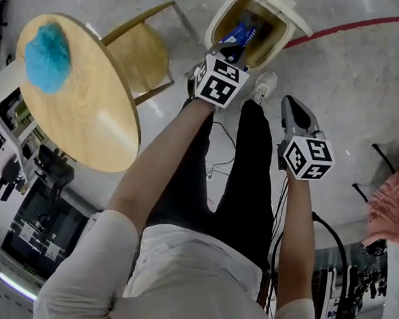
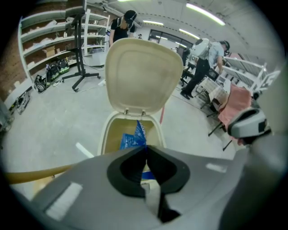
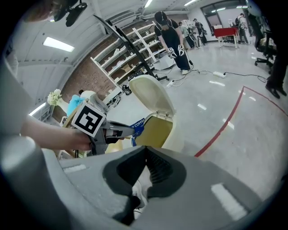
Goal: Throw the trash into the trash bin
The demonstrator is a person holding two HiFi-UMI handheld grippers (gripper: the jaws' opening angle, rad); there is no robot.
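Observation:
A cream trash bin (image 1: 215, 28) stands on the floor with its lid (image 1: 292, 11) swung up. My left gripper (image 1: 233, 55) hangs just over the bin's mouth, shut on a blue coffee wrapper (image 1: 239, 35) that sticks out beyond the jaw tips. In the left gripper view the wrapper (image 2: 133, 139) is pinched in the left gripper (image 2: 145, 151), above the bin (image 2: 104, 134) and its lid (image 2: 143, 76). My right gripper (image 1: 290, 104) is to the right of the bin, shut with nothing in it. The right gripper view shows the wrapper (image 3: 137, 127) beside the bin (image 3: 156, 131).
A round wooden table (image 1: 80, 113) with a blue fluffy thing (image 1: 46, 57) stands to the left, and a wooden chair (image 1: 144, 49) beside the bin. A red line (image 1: 352, 25) crosses the floor. Pink cloth (image 1: 393, 203) hangs at right. My white shoe (image 1: 262, 85) is near the bin.

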